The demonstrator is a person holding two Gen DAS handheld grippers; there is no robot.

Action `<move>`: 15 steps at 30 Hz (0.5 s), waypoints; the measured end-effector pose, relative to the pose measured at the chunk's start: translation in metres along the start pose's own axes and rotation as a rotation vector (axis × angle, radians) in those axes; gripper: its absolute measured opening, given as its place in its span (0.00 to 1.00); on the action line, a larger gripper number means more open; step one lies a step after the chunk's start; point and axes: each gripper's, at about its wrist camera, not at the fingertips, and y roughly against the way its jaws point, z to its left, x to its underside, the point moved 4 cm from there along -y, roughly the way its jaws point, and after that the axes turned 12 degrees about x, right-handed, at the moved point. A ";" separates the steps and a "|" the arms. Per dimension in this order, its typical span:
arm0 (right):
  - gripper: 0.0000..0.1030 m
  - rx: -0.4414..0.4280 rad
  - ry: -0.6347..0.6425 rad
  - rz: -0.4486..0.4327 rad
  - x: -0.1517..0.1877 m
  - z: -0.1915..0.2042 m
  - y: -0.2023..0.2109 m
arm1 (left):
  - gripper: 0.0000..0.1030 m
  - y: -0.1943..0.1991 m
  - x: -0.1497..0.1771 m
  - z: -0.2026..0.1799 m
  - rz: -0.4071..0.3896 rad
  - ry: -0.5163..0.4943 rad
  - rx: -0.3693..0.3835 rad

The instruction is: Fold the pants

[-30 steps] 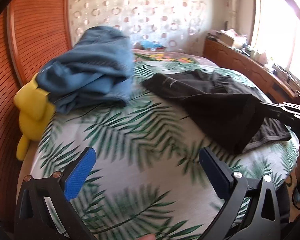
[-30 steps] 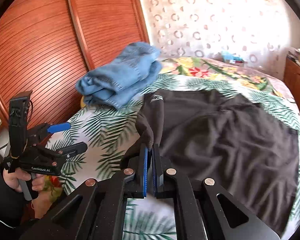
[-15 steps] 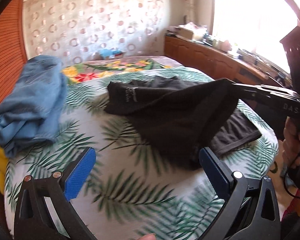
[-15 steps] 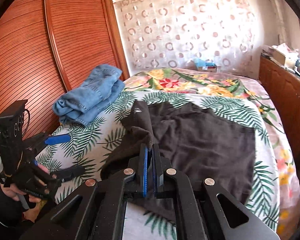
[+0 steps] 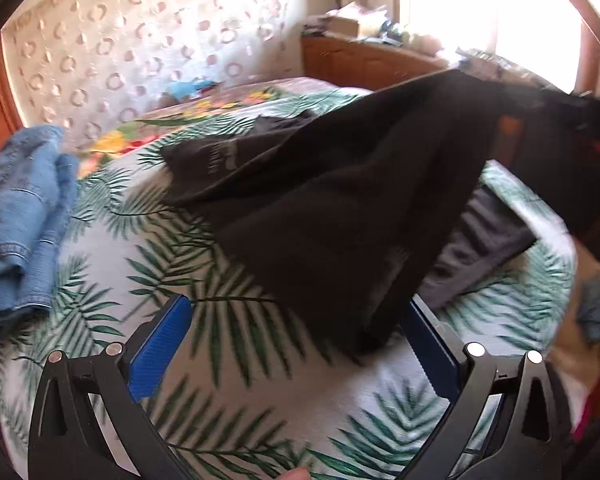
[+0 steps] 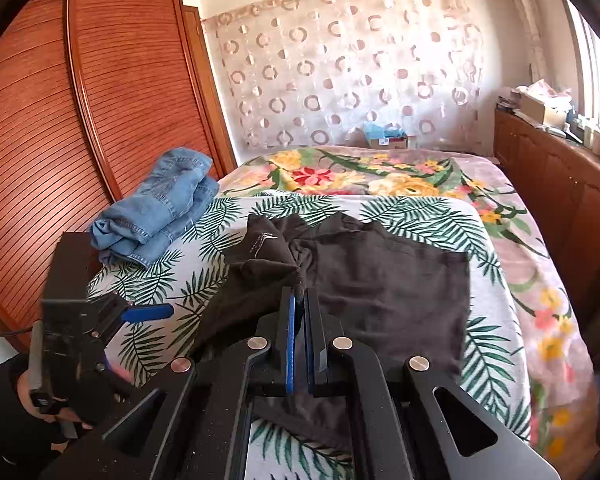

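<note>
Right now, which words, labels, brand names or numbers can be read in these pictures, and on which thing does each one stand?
None can be read.
Pale logo with small lettering on the black cloth pants: too small and blurred.
Print on the small cardboard box by the curtain: too small.

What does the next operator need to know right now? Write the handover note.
Right gripper: shut on a bunched edge of the black pants, lifting it off the bed.
Left gripper: open, empty, hanging low over the bedspread, with the raised cloth's hanging corner just ahead of its fingers.
Pants: mostly spread flat on the bed, one side lifted.
Jeans: lying folded near the wardrobe, clear of the work.
Done: one edge picked up. No finished fold shows.
Left: grab the hanging corner with the left gripper, lay the fold over, flatten, repeat.
</note>
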 end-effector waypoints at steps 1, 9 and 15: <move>0.03 0.003 -0.006 -0.003 0.001 -0.002 0.002 | 1.00 -0.001 0.000 0.002 0.005 0.002 -0.016; 0.03 0.037 -0.027 0.007 0.017 -0.009 0.014 | 1.00 0.002 -0.002 0.004 -0.012 0.014 0.006; 0.03 0.097 -0.045 0.035 0.035 -0.027 0.022 | 1.00 0.004 -0.002 -0.013 -0.015 -0.005 0.073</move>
